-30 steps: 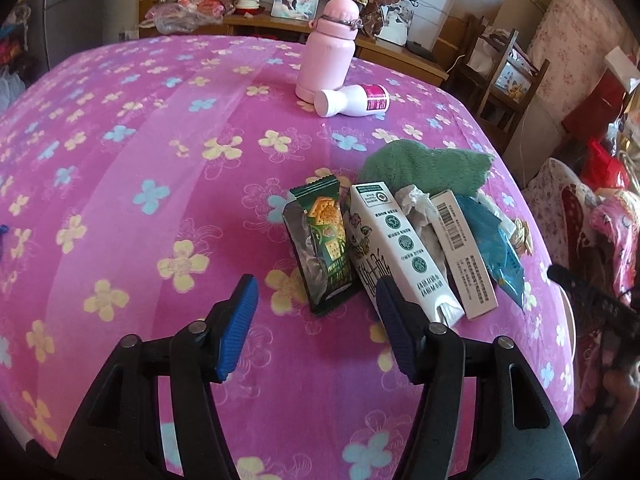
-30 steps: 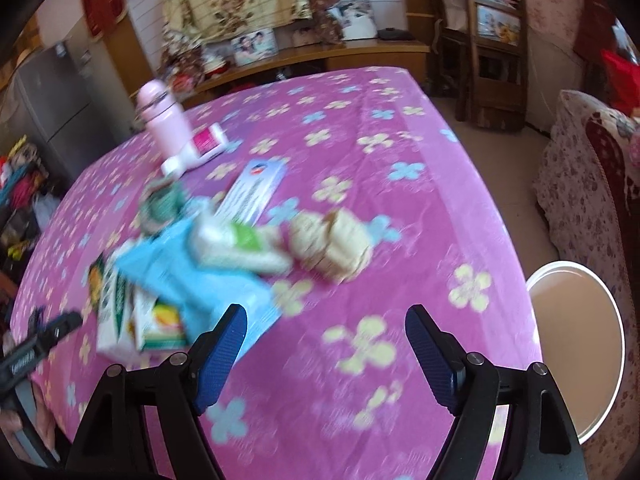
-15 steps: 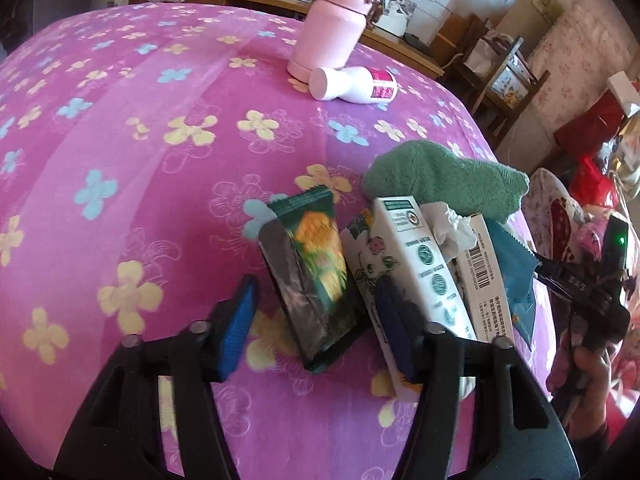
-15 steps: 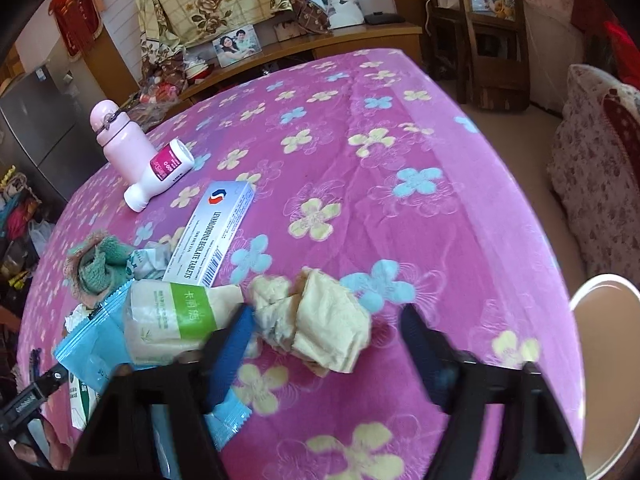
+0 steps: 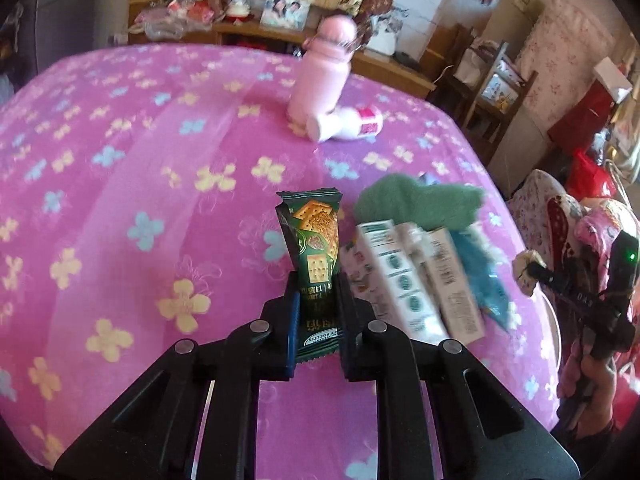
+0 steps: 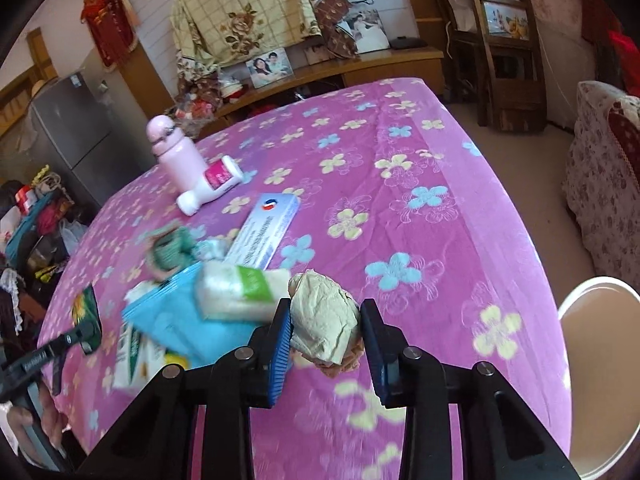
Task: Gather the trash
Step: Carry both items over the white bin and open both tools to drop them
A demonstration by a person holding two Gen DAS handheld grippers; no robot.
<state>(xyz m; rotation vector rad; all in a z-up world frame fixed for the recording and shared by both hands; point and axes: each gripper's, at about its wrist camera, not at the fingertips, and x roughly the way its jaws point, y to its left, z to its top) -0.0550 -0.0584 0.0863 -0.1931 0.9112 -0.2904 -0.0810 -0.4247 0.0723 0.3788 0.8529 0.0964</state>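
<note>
My left gripper (image 5: 318,312) is shut on a dark green biscuit wrapper (image 5: 316,236), which stands upright between the pads above the pink flowered tablecloth (image 5: 120,200). My right gripper (image 6: 325,320) has its jaws closing on a crumpled beige paper wad (image 6: 320,312), and both blue pads touch its sides. In the left wrist view the right gripper (image 5: 536,276) shows at the table's right edge with the paper wad (image 5: 526,270) at its tip. In the right wrist view the left gripper (image 6: 86,332) appears at far left with the wrapper (image 6: 82,308).
A white carton (image 5: 392,280), white box (image 5: 452,284), blue wrapper (image 5: 484,272) and green cloth (image 5: 416,200) lie together. Behind stand a pink flask (image 5: 324,76) and a fallen white bottle (image 5: 344,126). A white-rimmed bin (image 6: 600,360) sits beside the table.
The left gripper closed on the green wrapper and raised it upright. The right gripper moved over the beige paper wad and its jaws narrowed onto it.
</note>
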